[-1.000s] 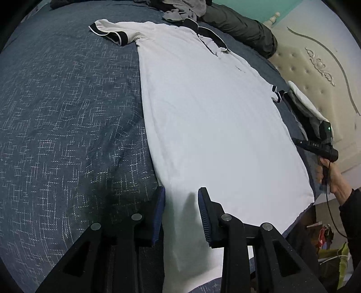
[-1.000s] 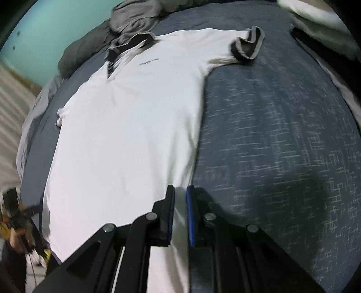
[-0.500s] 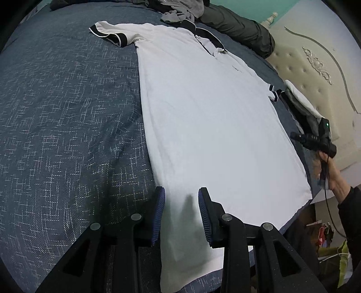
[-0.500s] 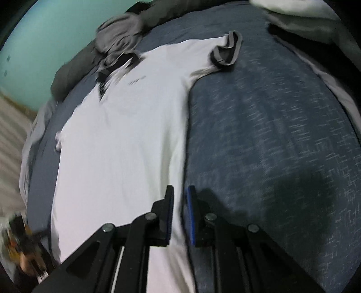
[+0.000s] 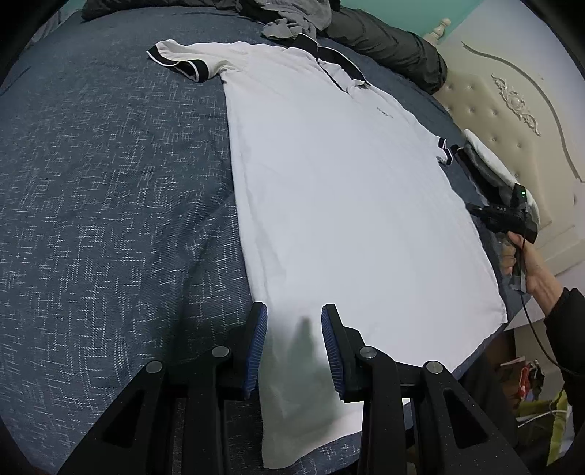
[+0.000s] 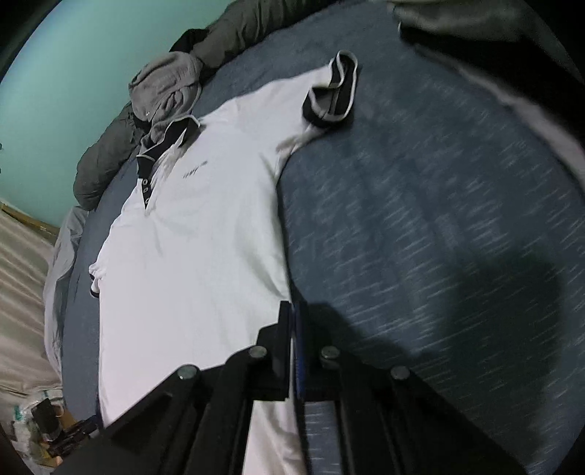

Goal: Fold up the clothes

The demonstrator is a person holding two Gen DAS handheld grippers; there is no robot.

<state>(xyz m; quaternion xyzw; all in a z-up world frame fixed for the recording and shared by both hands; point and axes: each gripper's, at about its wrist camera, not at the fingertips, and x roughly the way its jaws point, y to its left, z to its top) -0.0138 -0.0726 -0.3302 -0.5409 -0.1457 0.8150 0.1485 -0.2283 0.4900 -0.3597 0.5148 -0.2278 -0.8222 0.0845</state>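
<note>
A white polo shirt [image 5: 347, 201] with a dark collar and dark sleeve cuffs lies flat, front up, on the blue bed cover [image 5: 91, 182]. My left gripper [image 5: 294, 321] hovers open over the shirt's left side edge near the hem, with flat fabric showing between its blue pads. In the right wrist view the same shirt [image 6: 204, 237] runs away from my right gripper [image 6: 293, 310]. Its jaws are pressed together right on the shirt's right side edge, about halfway along. The left wrist view shows a hand holding that right gripper [image 5: 475, 211] at the shirt's far edge.
Grey clothes [image 5: 299, 18] and dark clothes [image 5: 387, 47] are piled beyond the collar. A cream padded headboard [image 5: 512, 109] and a white folded cloth [image 5: 490, 160] lie to the right. A teal wall [image 6: 73, 54] stands behind the bed. Clutter lies on the floor [image 5: 530, 372] off the bed's edge.
The right gripper's small gap has shut at the shirt's side edge. Its view has rolled and it has shifted along that edge toward the sleeve. The left gripper has stayed put, still open.
</note>
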